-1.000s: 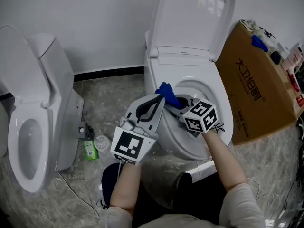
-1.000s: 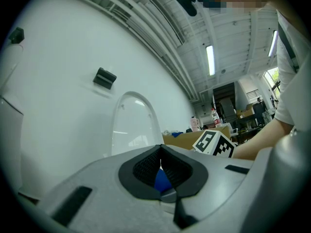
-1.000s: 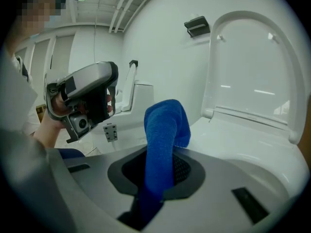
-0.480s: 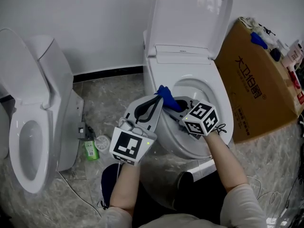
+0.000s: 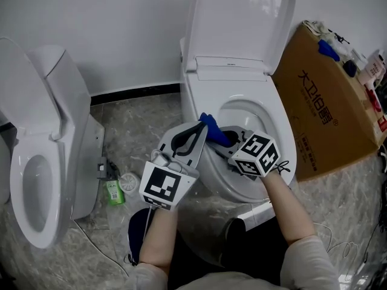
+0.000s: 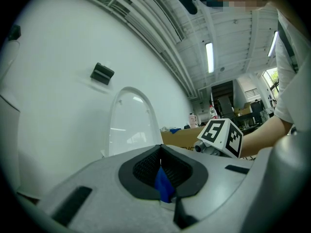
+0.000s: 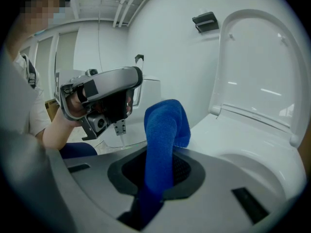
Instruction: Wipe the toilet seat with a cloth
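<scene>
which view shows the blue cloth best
The right gripper view: the blue cloth stands large and centred, pinched in the right gripper's tongs. The head view shows only a small blue tuft by the toilet seat; the left gripper view, a sliver between its tongs.

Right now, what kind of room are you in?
Probably a workshop or test room, not a home bathroom: an open toilet stands near a second toilet, with a big cardboard box beside it.

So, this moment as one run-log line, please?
left gripper: shut on cloth | right gripper: shut on cloth | cloth: at toilet seat | lid: up
</scene>
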`<state>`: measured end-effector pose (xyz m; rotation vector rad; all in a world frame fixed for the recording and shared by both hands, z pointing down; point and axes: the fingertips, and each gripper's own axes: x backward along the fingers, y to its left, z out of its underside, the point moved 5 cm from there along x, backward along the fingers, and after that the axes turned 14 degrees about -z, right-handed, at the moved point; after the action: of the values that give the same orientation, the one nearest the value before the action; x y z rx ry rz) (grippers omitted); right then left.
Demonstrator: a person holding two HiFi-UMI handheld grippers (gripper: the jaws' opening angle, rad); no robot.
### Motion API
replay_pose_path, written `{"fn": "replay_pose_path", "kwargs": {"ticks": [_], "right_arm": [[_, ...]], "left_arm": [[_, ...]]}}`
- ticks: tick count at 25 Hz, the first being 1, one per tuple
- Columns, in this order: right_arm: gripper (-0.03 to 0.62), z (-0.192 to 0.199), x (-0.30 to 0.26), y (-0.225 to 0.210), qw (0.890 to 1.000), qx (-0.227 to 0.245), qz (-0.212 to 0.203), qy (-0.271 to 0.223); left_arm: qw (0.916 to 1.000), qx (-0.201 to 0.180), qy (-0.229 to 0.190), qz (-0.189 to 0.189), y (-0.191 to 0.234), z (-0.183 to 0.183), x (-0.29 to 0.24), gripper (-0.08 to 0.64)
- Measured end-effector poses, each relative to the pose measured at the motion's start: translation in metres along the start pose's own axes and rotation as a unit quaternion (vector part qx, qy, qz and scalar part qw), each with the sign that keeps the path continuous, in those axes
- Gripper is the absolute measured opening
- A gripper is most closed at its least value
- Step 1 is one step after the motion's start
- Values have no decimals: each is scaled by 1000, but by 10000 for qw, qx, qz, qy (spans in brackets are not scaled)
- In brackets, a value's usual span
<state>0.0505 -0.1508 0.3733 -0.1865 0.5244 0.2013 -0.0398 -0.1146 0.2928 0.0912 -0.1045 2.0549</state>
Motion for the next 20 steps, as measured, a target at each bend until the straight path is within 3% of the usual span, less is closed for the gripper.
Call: {"fn": "replay_pose_path", "kwargs": {"ticks": [20], "right_arm": [[46, 5, 5, 30, 9985, 95, -61, 535]], "left_arm": [[9999, -21, -102, 90, -2, 1, -5, 6]]}}
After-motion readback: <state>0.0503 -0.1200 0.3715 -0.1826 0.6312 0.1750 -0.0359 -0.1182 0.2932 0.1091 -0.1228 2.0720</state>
